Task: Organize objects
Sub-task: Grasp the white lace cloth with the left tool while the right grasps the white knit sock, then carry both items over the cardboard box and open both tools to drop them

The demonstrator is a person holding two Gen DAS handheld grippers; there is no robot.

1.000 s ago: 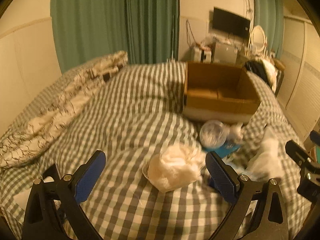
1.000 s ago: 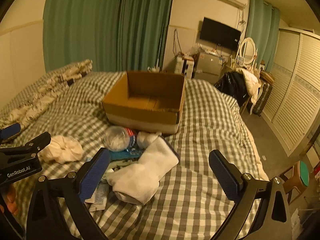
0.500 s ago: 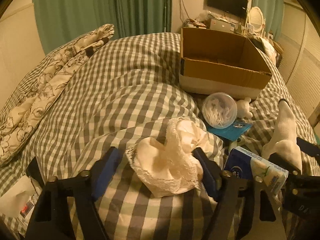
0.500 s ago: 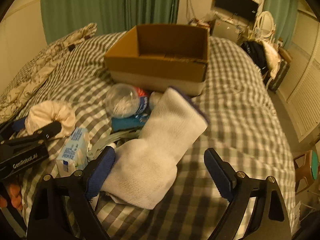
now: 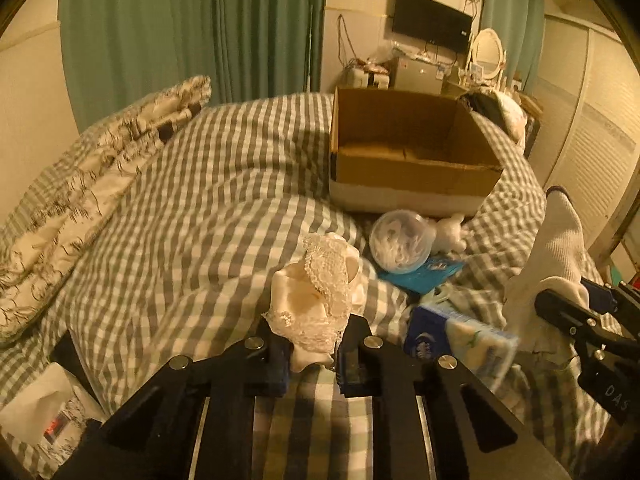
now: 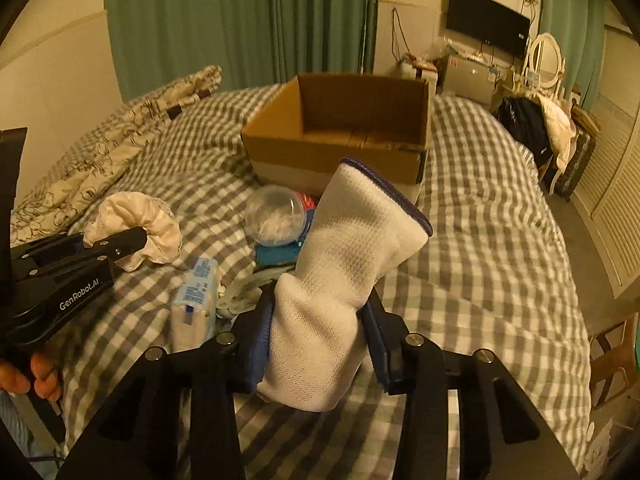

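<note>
**Both tongs loaded, box waiting**

The left gripper (image 5: pixel 312 354) is clamped on a lacy cream cloth (image 5: pixel 320 304); the right gripper (image 6: pixel 320 334) pinches a white sock (image 6: pixel 340 276) low down, its cuff standing free. Either limp piece could slip out or snag the cardboard box (image 6: pixel 340 152) rim in transit. The box sits farther up the checked bed (image 6: pixel 500 240), apparently empty. A clear tub (image 6: pixel 276 220) of white bits lies just before it.

Lace-edged cloth (image 5: pixel 320 300): cream satin, faint sheen, rough lace trim. Sock (image 6: pixel 340 272): white ribbed knit, matt, dark-edged cuff. Box (image 5: pixel 408 160): plain brown cardboard, matt. Round tub (image 5: pixel 402 242): clear glossy plastic. Tissue pack (image 5: pixel 456 340): shiny plastic film. Bed cover (image 5: pixel 208 216): soft checked cloth. Left tongs (image 5: pixel 312 360): matt black plastic, bright metal screws.
</note>
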